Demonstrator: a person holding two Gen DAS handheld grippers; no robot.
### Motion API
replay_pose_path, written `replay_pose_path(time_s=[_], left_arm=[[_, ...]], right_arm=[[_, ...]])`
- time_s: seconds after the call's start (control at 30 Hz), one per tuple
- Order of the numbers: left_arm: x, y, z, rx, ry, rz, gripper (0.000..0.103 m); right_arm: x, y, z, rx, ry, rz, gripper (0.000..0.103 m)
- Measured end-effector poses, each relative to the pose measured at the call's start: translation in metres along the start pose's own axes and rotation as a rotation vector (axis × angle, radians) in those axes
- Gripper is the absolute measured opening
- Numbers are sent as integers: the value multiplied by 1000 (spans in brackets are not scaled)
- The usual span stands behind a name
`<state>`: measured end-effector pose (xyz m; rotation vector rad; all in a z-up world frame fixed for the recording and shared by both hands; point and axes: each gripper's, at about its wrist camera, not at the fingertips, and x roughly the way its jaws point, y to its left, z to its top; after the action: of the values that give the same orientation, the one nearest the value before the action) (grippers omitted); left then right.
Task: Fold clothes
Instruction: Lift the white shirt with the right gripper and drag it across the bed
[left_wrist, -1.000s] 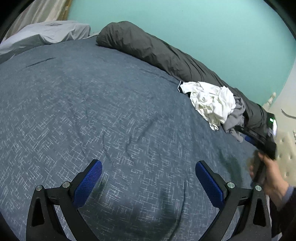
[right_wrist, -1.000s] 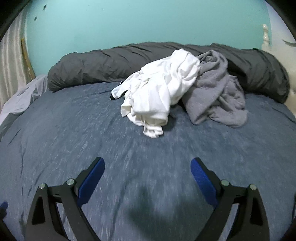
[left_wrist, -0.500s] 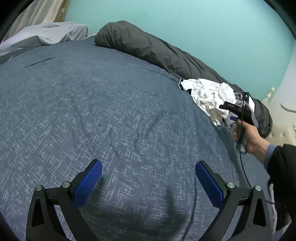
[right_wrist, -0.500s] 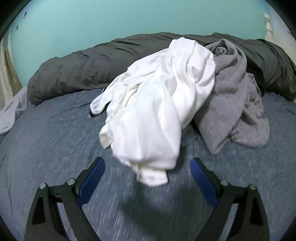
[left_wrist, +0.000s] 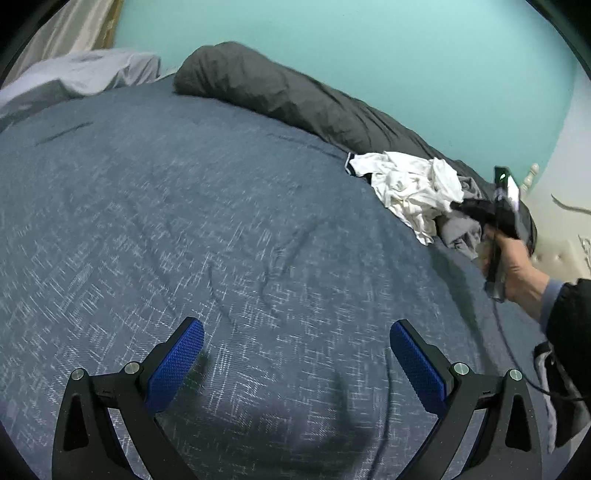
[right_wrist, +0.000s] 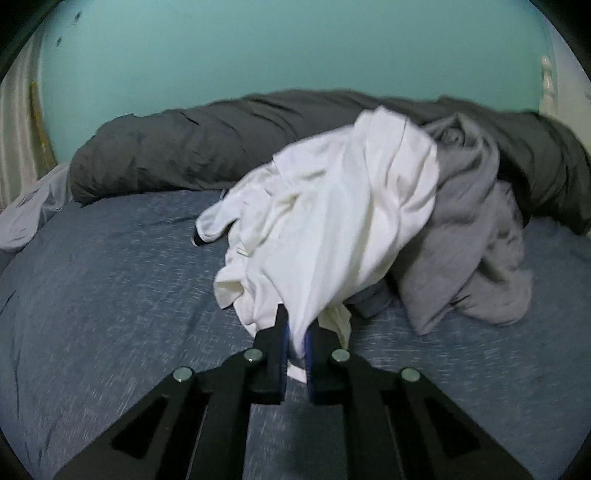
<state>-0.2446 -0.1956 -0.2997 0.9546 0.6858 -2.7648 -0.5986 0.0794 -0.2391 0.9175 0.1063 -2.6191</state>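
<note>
Near the far right of the blue woven bedspread (right_wrist: 110, 314) lies a crumpled white cotton garment (right_wrist: 332, 221), heaped rather than flat. In my right wrist view its long axis runs from a high fold at upper right, against the pile behind, down to a hanging hem at lower centre, pointing toward my camera. That hem sits between the blue pads of my right gripper (right_wrist: 295, 343). The jaws are closing and, as seen, pinch the cloth, with a little white fabric showing below the pads. A dark-trimmed edge of the garment points left onto the bedspread.

Just beside it on the right, touching and partly under it, is a rumpled grey knit garment (right_wrist: 476, 240). Behind both runs a long roll of dark grey duvet (right_wrist: 184, 155) along the teal wall (right_wrist: 258, 48). Pale grey bedding (right_wrist: 22, 218) lies at the far left.

From the left wrist view, my left gripper (left_wrist: 295, 362) hovers over bare bedspread, well apart from the clothes, jaws wide with nothing between them. The person's right hand (left_wrist: 513, 266) holds the other gripper at the white garment's near edge.
</note>
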Motion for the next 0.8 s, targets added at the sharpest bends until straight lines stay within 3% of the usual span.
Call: replay_pose_path(time_s=[0.27, 0.6, 0.8], left_arm=[[-23, -18, 2, 38, -18, -43, 103], [-46, -27, -13, 84, -33, -51, 103], [-57, -28, -20, 98, -38, -59, 103]], right_arm=[[-108, 7, -12, -48, -38, 69, 4], [-236, 20, -89, -55, -23, 147, 4], [-310, 35, -150, -17, -13, 251, 4]])
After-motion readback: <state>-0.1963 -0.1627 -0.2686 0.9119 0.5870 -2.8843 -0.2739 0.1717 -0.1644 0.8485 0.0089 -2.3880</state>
